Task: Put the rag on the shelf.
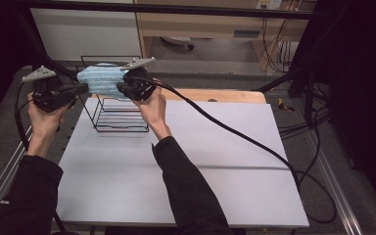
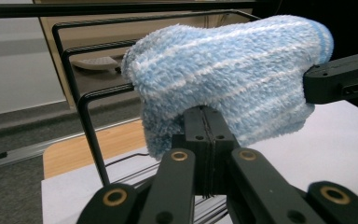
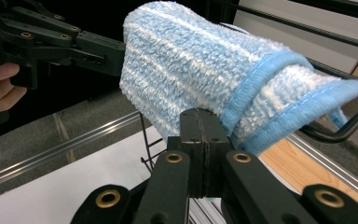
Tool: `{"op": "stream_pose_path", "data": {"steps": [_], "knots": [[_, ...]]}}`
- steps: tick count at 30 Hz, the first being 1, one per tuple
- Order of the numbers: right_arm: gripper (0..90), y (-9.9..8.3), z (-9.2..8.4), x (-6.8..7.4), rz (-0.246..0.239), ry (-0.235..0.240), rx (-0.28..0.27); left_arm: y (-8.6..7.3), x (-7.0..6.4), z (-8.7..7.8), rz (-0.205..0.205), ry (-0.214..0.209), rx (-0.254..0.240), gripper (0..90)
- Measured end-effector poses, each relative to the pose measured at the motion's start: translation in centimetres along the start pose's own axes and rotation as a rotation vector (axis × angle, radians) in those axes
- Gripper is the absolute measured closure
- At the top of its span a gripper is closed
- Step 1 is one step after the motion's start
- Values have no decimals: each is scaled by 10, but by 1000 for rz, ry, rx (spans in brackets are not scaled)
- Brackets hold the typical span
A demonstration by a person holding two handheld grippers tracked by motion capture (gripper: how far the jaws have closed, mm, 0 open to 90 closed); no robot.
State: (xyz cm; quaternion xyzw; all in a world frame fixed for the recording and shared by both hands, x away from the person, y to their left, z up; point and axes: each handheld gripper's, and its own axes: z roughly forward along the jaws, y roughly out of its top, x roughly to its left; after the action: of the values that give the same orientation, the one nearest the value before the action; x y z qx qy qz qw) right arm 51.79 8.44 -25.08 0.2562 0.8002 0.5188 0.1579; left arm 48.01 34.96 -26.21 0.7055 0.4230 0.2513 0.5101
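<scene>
A fluffy light-blue sock point(image 1: 100, 80) with pale stripes hangs over the top bars of a black wire rack point(image 1: 120, 117) at the table's far left. My left gripper point(image 1: 84, 88) meets the sock's left end and my right gripper point(image 1: 121, 88) its right end. In the left gripper view the jaws point(image 2: 206, 125) stand shut, pinching the sock point(image 2: 223, 79) at its lower edge, and the right gripper point(image 2: 340, 83) reaches in from the right. In the right gripper view the jaws point(image 3: 200, 126) are shut on the sock point(image 3: 191, 70) by its hemmed cuff, with the left gripper point(image 3: 98, 50) at the far end.
The rack stands on a white table top point(image 1: 200, 166) with a wooden strip point(image 1: 225, 95) along its far edge. A thick black cable point(image 1: 235, 132) trails from the right gripper across the table to the right. Metal rails point(image 1: 340, 196) border the table.
</scene>
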Motion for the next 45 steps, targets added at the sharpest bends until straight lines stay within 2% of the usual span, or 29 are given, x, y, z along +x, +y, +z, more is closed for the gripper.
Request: {"op": "stream_pose_path", "data": {"steps": [3, 5, 9, 16, 18, 24, 33, 45], "knots": [[900, -6, 3, -5, 41, -3, -22, 0, -2, 3, 8, 16, -2, 895], [900, -9, 4, -7, 49, -4, -26, 0, -3, 5, 12, 26, -3, 895], [900, -12, 8, -7, 24, -15, -20, -3, -2, 8, 4, 35, -8, 895], [900, -21, 13, -12, 46, -15, -22, -7, 1, 12, -15, 44, -7, 894], [900, -21, 12, -11, 36, -13, -31, -8, 1, 11, -18, 39, -11, 894], [892, -18, 1, -6, 12, 4, -54, -8, -2, 0, -7, 27, -25, 893], [789, -10, -14, -2, 6, 35, -101, 1, -7, -15, 1, 15, -44, 882], [685, -2, -24, -1, -7, 39, -131, 12, -11, -25, 17, 16, -75, 775]]}}
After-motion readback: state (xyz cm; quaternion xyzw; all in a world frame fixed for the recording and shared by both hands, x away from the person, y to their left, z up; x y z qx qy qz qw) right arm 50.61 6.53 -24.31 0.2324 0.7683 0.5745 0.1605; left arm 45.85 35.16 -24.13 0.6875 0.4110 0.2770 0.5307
